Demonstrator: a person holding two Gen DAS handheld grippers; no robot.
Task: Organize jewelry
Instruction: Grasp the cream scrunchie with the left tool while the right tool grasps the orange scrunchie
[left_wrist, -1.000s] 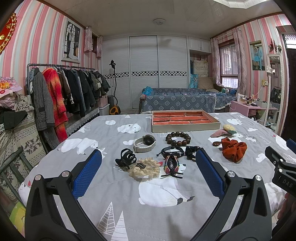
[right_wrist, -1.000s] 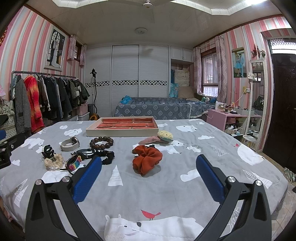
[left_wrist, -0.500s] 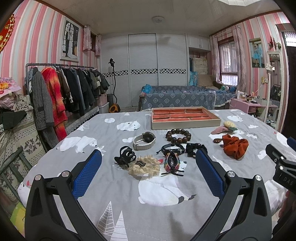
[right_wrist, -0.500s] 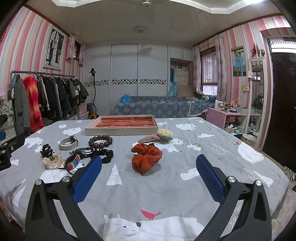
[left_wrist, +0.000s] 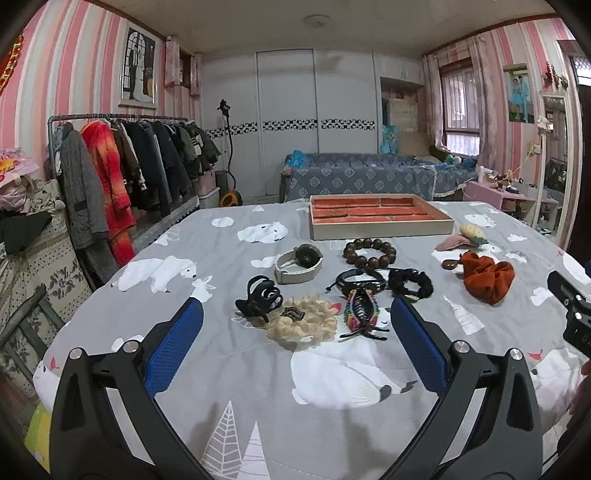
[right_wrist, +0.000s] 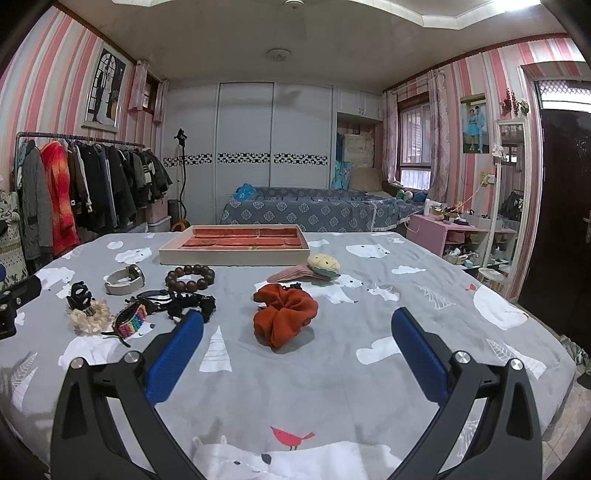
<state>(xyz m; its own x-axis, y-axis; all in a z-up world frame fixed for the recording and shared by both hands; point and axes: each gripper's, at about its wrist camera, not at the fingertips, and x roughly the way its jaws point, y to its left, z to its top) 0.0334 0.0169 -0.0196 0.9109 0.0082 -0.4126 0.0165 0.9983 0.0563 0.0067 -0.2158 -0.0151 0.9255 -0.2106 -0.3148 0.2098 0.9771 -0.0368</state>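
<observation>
An orange-lined jewelry tray (left_wrist: 382, 229) (right_wrist: 192, 254) stands at the far middle of the table. In front of it lie a wooden bead bracelet (left_wrist: 369, 253) (right_wrist: 190, 277), a watch (left_wrist: 298, 263) (right_wrist: 125, 281), a black claw clip (left_wrist: 260, 298), a cream scrunchie (left_wrist: 303, 325), a rainbow clip (left_wrist: 360, 314) and black bracelets (left_wrist: 384, 280). An orange scrunchie (right_wrist: 284, 310) (left_wrist: 487, 275) lies apart to the right. My left gripper (left_wrist: 295, 343) hovers open just short of the cream scrunchie. My right gripper (right_wrist: 295, 347) hovers open just short of the orange scrunchie.
The table carries a grey polar-bear cloth (right_wrist: 332, 369). A pink and yellow hair clip (right_wrist: 314, 267) lies near the tray's right end. A clothes rack (left_wrist: 122, 177) stands left, a sofa (left_wrist: 362, 177) behind, a pink side table (right_wrist: 447, 232) right.
Both views have shifted slightly, with the items sitting a little lower and closer in frame. Both grippers stay open and nothing on the table has moved.
</observation>
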